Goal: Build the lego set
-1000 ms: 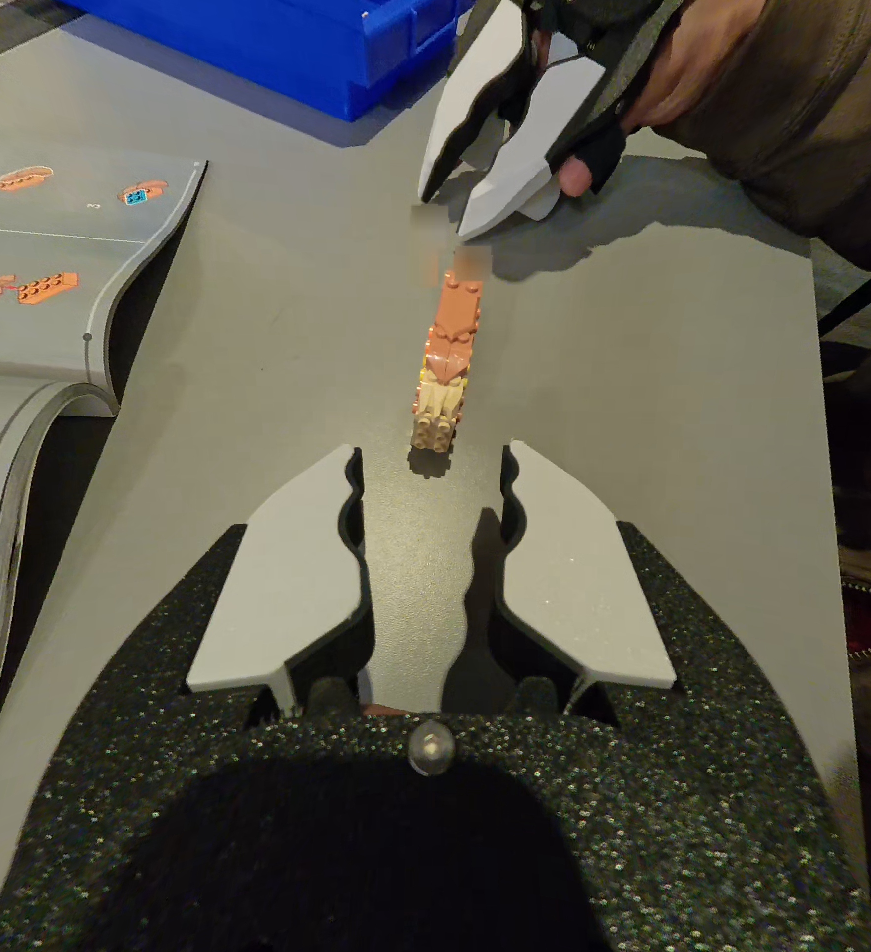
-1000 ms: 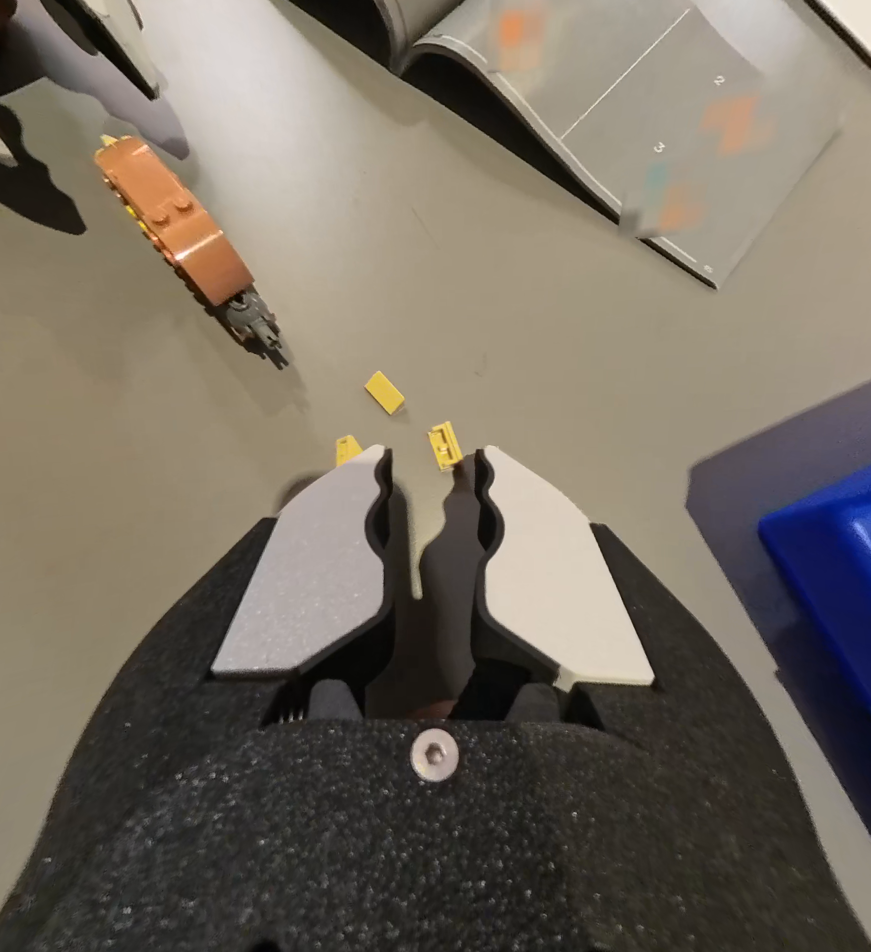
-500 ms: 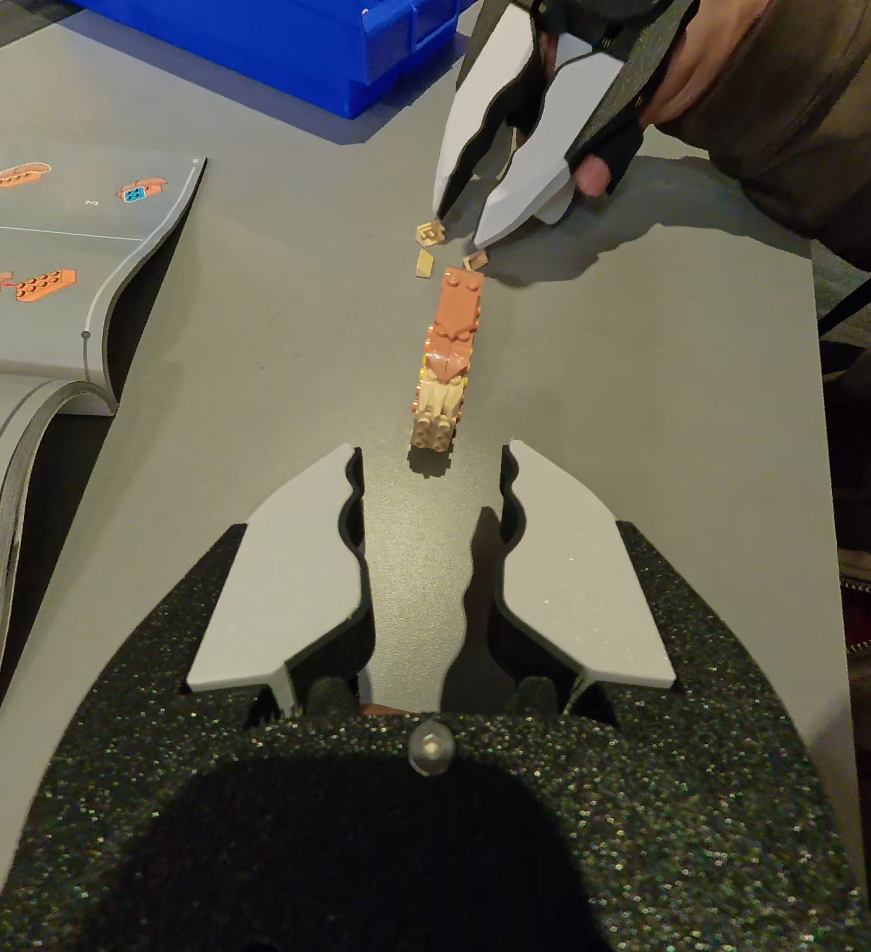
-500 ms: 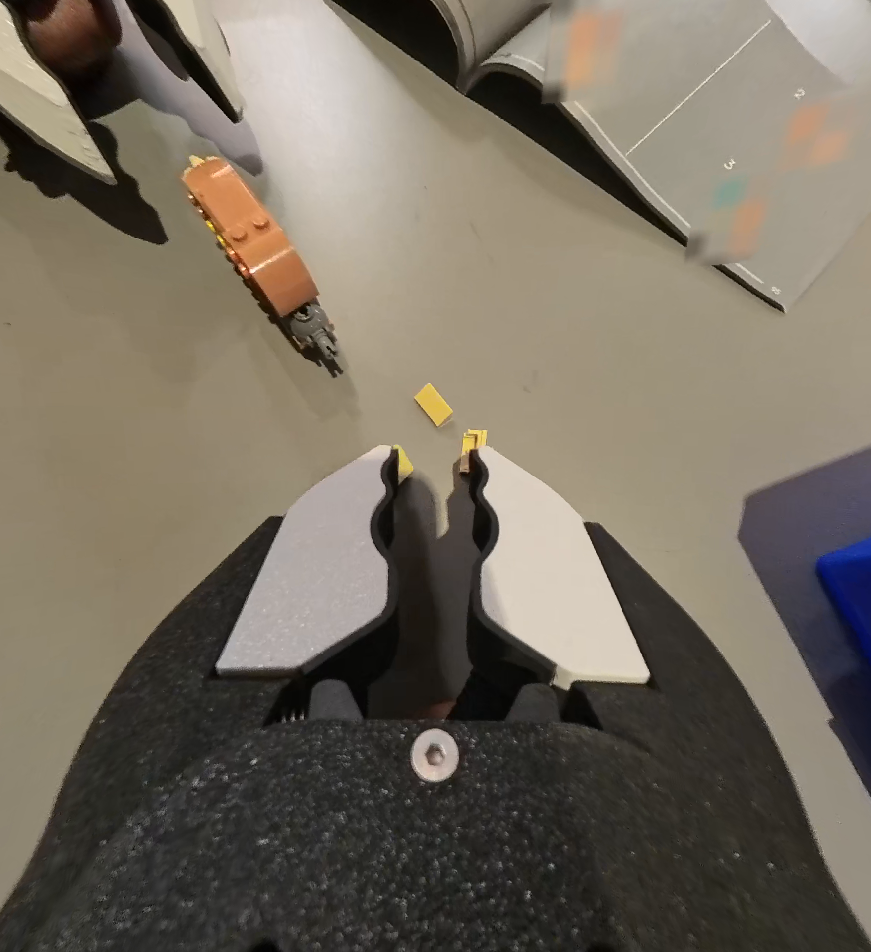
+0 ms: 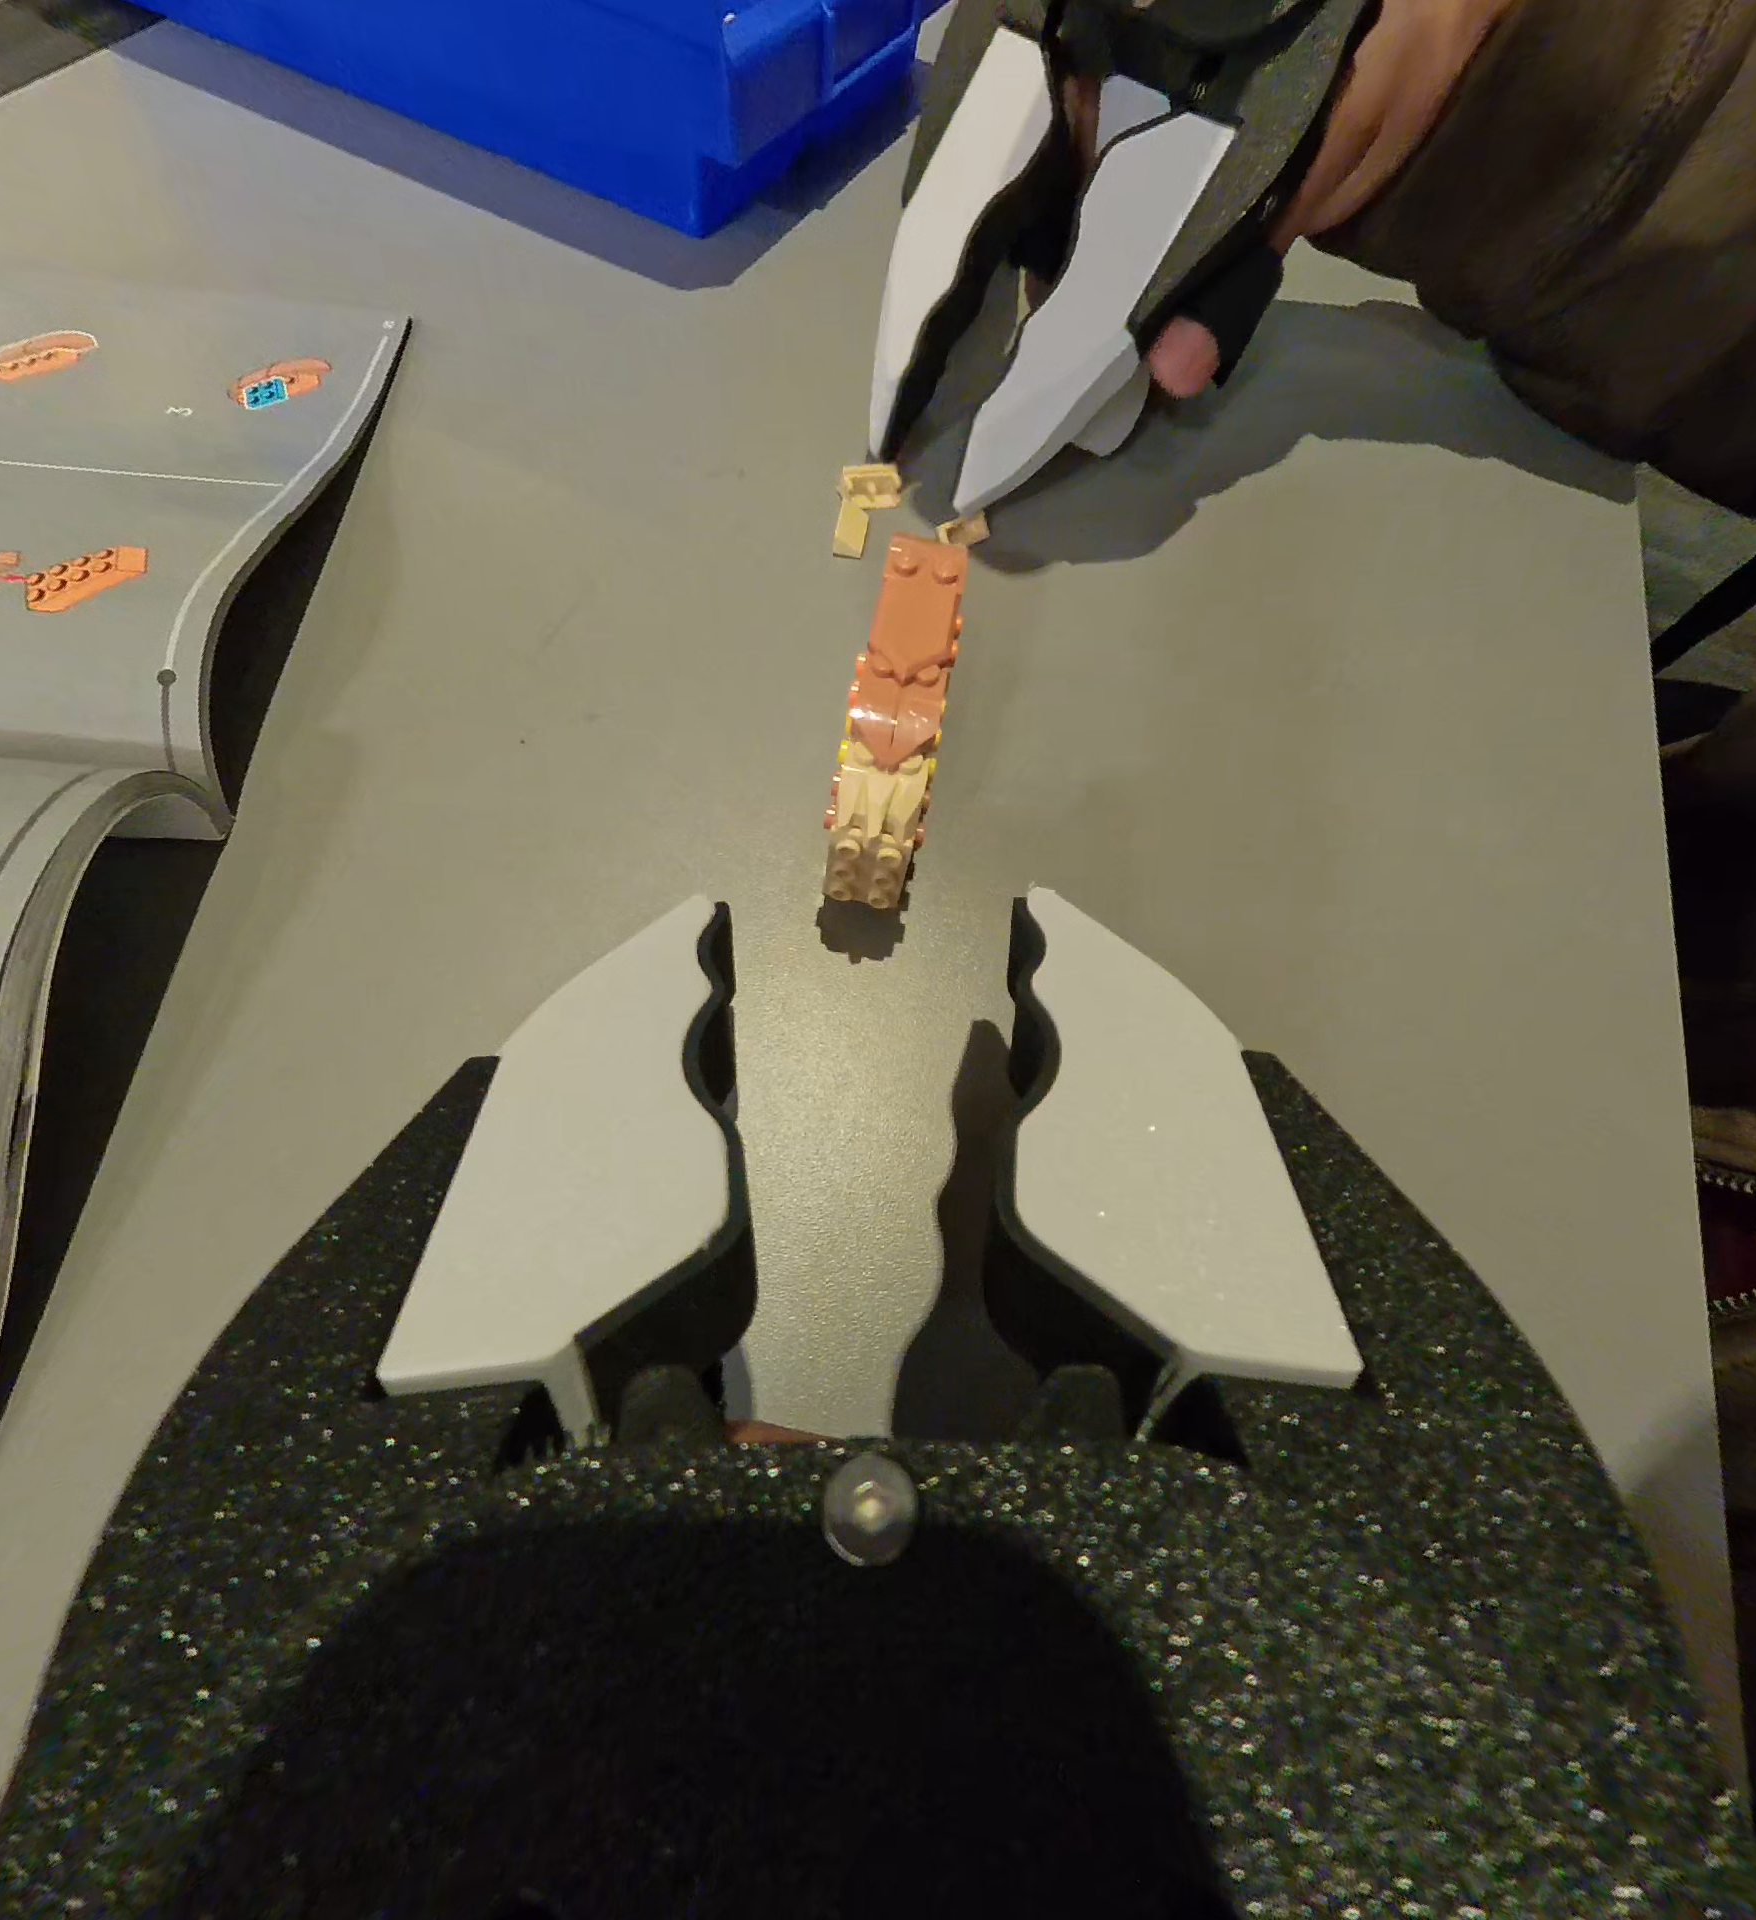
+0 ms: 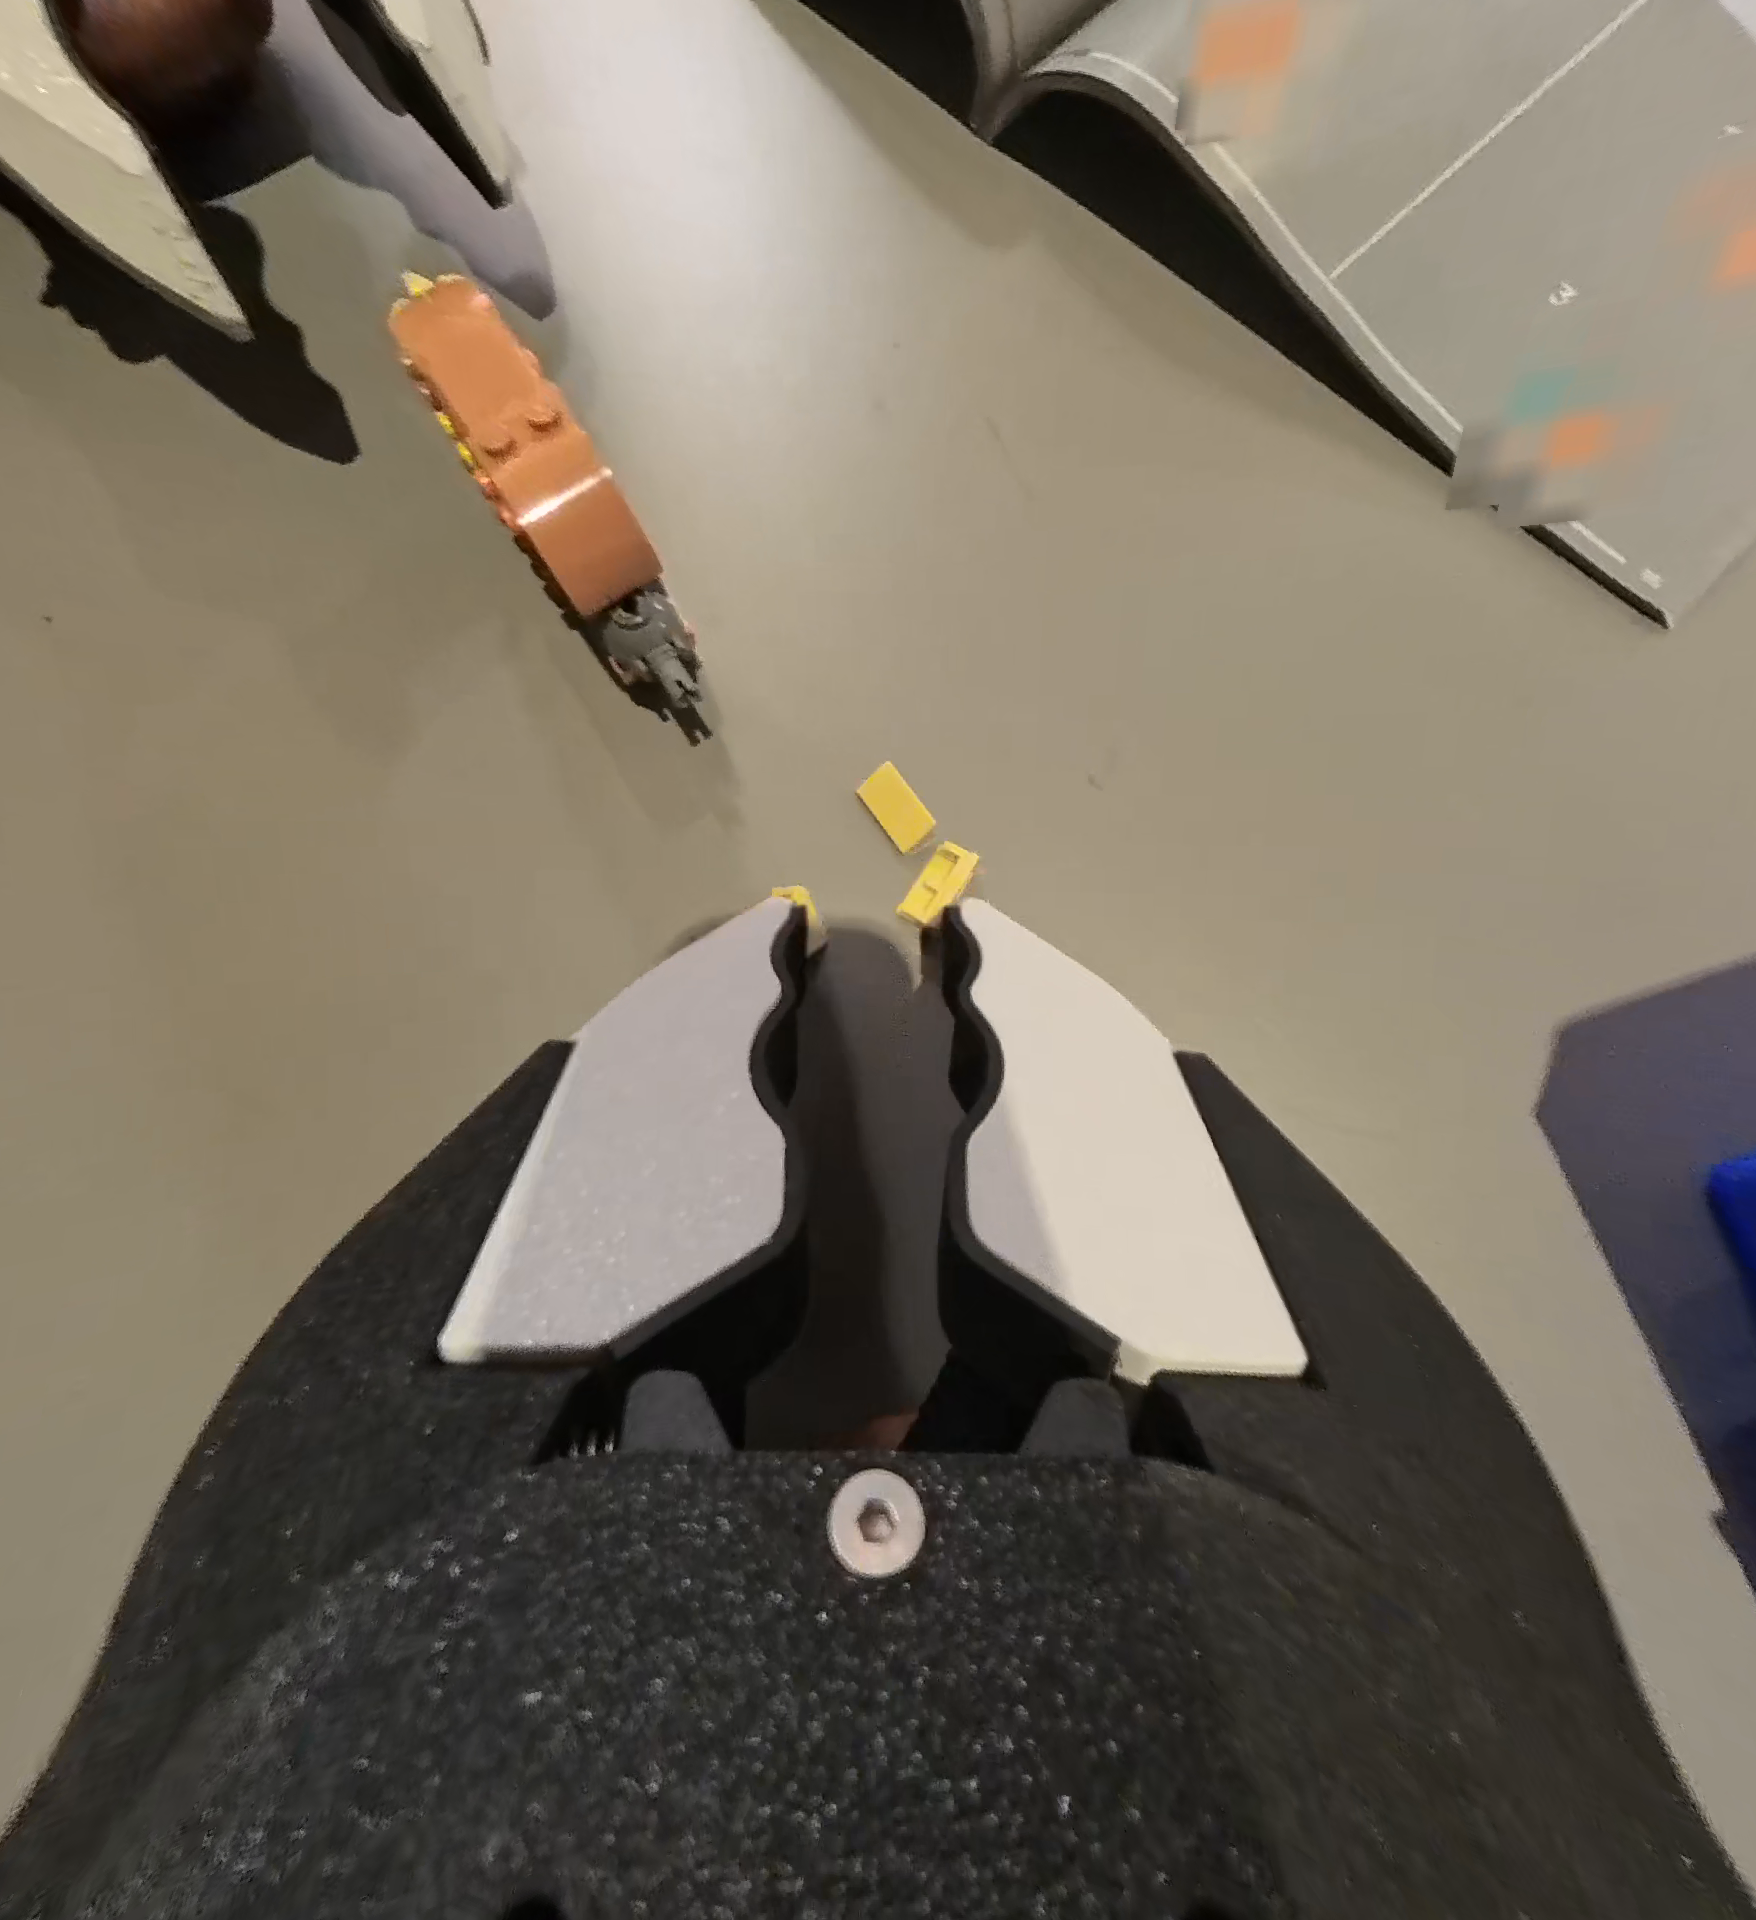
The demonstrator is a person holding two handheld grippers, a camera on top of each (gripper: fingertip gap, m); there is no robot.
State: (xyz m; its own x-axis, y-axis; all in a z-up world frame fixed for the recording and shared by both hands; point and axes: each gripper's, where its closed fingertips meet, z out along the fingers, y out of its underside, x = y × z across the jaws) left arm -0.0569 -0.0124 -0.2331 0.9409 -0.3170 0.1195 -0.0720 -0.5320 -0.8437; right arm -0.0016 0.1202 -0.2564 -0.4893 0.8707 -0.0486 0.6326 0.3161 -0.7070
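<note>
With the right gripper (image 6: 874, 920) parted and empty among three small yellow pieces (image 6: 895, 798) on the tabletop (image 6: 230, 831), near the brown lego build (image 6: 526, 462), closing off-centre risks flicking them away, while the left gripper (image 5: 869, 914) waits open.

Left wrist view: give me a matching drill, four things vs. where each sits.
1. lego model
2. blue bin
3. instruction booklet
4. right gripper

A. open, at the left edge of the table
B. far edge, behind the booklet
C. fingertips down by the small tan pieces
D. lying straight ahead of the open left gripper

Pairs: 1-D, 2-B, 3-A, 4-C
</note>
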